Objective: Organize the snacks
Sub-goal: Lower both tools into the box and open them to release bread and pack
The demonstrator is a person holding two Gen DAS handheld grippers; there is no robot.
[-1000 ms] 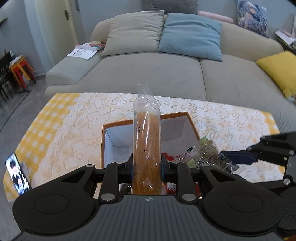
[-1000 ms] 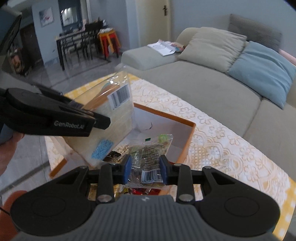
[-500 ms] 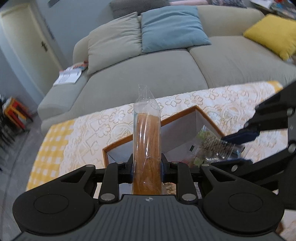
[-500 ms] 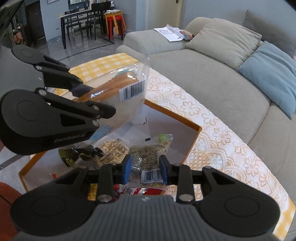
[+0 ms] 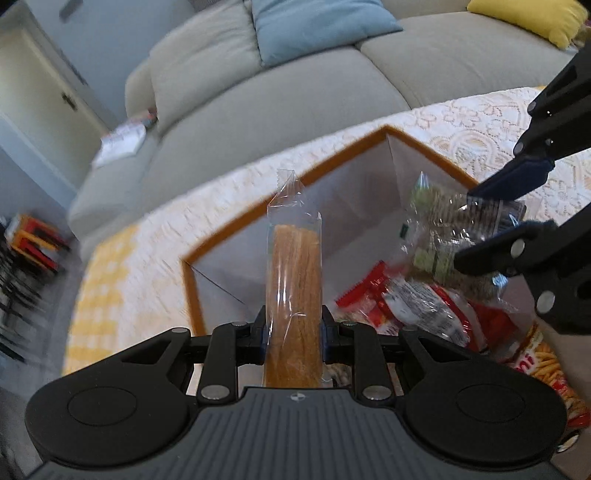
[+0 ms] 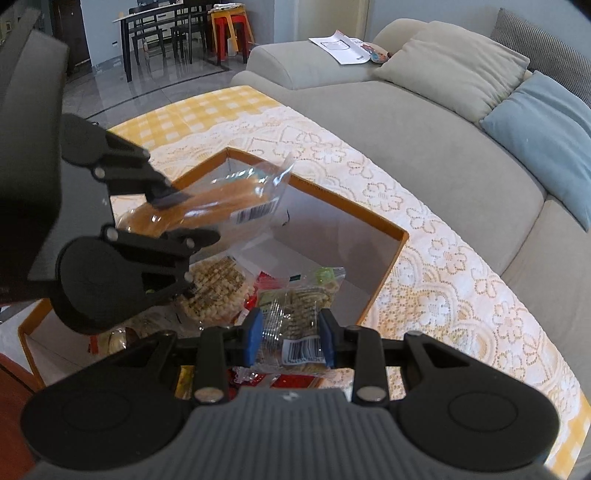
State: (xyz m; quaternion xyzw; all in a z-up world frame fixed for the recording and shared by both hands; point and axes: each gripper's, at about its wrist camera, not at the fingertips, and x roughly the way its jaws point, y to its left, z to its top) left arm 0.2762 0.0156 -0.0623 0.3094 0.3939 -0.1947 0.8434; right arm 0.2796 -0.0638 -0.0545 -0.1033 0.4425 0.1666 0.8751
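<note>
My left gripper [image 5: 293,332] is shut on a clear packet of brown wafer biscuits [image 5: 293,280], held over the orange-rimmed white box [image 5: 280,192]. In the right wrist view the same biscuit packet [image 6: 225,199] hangs tilted above the box [image 6: 400,236], in the left gripper [image 6: 184,218]. My right gripper [image 6: 290,341] is shut on a clear packet of green-labelled crackers [image 6: 299,306], low over the box's right part. From the left wrist view that cracker packet [image 5: 439,236] sits between the right gripper's fingers [image 5: 517,177].
Several snack packets lie in the box, among them a red-and-white one [image 5: 417,302] and a bag of small puffed pieces [image 6: 214,291]. The box stands on a yellow lace-covered table [image 6: 443,266]. A grey sofa [image 6: 424,122] with cushions runs behind; chairs and stools [image 6: 229,33] stand far left.
Both grippers have sunk toward the box with their packets. The left gripper rolled, so the biscuit packet now lies tilted over the box's left half.
</note>
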